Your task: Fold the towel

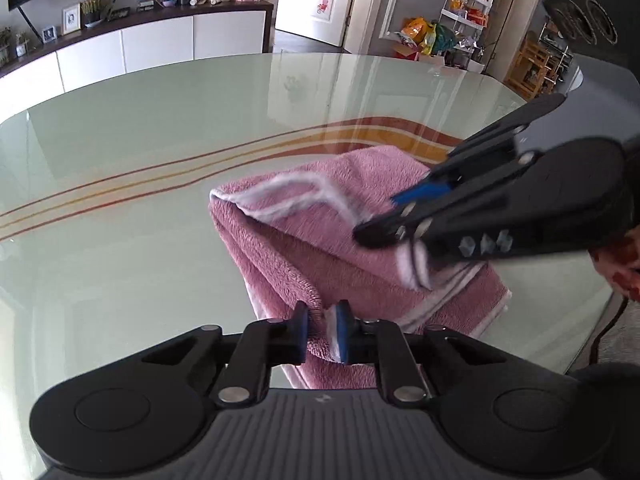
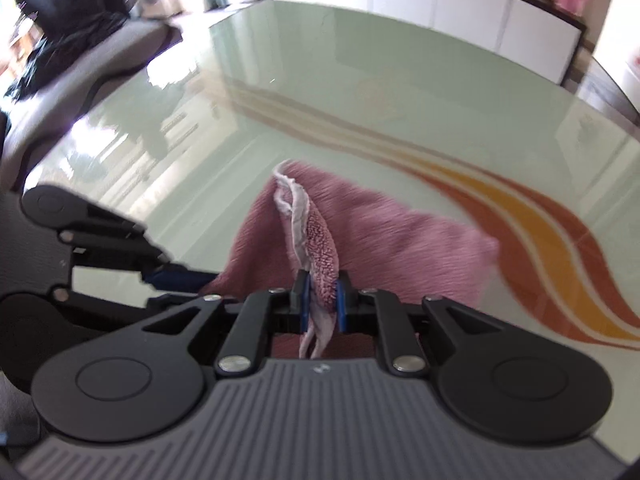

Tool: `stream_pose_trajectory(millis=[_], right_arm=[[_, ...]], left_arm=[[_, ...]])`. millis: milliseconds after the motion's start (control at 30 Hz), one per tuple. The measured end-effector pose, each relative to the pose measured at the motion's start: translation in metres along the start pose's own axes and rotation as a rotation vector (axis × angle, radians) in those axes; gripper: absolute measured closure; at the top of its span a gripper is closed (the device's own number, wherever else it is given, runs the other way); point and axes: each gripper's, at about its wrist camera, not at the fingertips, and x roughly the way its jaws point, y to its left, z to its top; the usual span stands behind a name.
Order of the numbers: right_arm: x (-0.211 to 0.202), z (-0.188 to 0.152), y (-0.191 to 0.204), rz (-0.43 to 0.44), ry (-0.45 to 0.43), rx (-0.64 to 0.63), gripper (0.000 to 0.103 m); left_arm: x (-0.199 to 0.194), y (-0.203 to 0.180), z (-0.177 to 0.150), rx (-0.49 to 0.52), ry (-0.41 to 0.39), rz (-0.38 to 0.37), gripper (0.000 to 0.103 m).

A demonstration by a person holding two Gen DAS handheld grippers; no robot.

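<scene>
Glass table (image 1: 140,152) (striped), white sideboard (image 1: 160,44) seemingly behind.

Wrist views, close, seemingly downward-angled.

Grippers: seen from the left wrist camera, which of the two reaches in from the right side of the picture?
The right gripper, clamped on the pink towel's white-trimmed edge. The left gripper sits bottom centre.

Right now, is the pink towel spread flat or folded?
Folded: the towel lies doubled in layers, both grippers pinching its white-edged corners.
</scene>
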Motion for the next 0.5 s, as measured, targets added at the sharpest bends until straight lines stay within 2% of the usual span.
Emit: stream_pose_trajectory(millis=[167, 367, 433, 500], right_arm=[[-0.032, 0.021, -0.036, -0.045, -0.071, 0.08, 0.091], [-0.068, 0.065, -0.077, -0.128, -0.164, 0.149, 0.092], [-0.089, 0.087, -0.092, -0.178, -0.228, 0.171, 0.092], [-0.118, 0.102, -0.104, -0.223, -0.312, 0.19, 0.092]], left_arm=[[-0.021, 0.007, 0.039, 0.012, -0.064, 0.019, 0.09], [-0.05, 0.016, 0.116, 0.005, -0.169, 0.091, 0.091], [-0.066, 0.014, 0.151, 0.01, -0.23, 0.132, 0.091], [-0.096, 0.008, 0.181, 0.019, -0.335, 0.176, 0.091]])
